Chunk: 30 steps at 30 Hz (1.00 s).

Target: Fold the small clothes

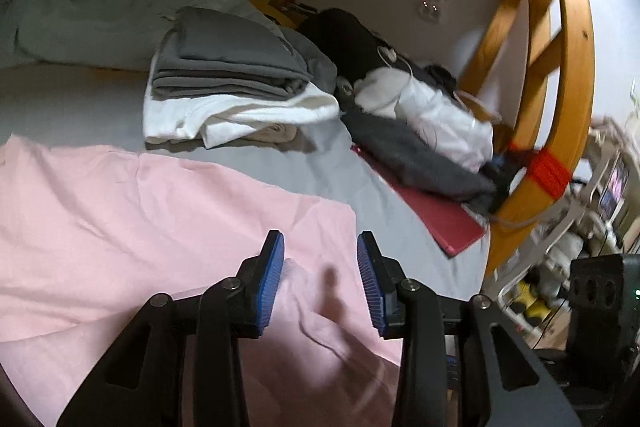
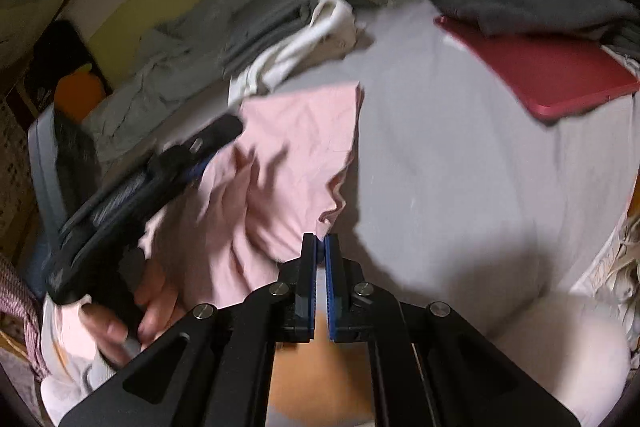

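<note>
Here, a pale pink garment (image 1: 152,211) is lying across a bed covered by a smooth grey sheet (image 1: 332,163). The cloth is thin, matte and softly creased — flat and broad in the left wrist view, bunching into long ridges in the right wrist view (image 2: 280,167).

The left hand-held gripper (image 1: 320,259) is hovering over the pink fabric with its black fingers spread wide and the ribbed blue pads (image 1: 274,267) gripping nothing. The right hand-held gripper (image 2: 321,239) is pressing its fingers together, pinching a puckered corner of the pink garment at its edge, beside bare sheet.

Beyond the garment, a folded stack (image 1: 236,83) is sitting on the bed: charcoal grey layers on top, thick white cloth beneath, a beige piece at the bottom. To the right, a flat red rectangular board (image 1: 436,215) is lying partly under a rumpled dark grey garment (image 1: 408,155) and crinkled white cloth (image 1: 440,111). A curved honey-coloured wooden frame (image 1: 568,67) — wrapped at one point with red cord — is rising along the bed's side.
</note>
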Each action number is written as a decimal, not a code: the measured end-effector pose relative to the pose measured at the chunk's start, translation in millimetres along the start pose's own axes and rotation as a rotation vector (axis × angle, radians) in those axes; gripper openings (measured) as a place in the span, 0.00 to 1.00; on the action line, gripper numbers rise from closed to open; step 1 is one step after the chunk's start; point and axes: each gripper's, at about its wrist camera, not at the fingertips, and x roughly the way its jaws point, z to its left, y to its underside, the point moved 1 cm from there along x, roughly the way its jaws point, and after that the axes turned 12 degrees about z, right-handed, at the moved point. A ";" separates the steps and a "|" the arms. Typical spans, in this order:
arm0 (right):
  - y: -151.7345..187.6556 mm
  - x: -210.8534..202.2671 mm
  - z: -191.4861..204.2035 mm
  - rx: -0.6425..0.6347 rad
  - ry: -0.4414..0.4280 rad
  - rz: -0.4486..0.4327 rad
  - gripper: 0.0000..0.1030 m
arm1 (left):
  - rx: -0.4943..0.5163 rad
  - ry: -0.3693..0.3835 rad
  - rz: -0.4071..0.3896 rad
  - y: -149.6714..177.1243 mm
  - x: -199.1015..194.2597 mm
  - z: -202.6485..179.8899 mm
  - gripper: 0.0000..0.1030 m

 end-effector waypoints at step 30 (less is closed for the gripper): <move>-163.3 62.9 -18.5 -0.102 0.160 -0.067 0.01 | 0.080 -0.099 -0.112 12.5 -60.3 -16.7 0.40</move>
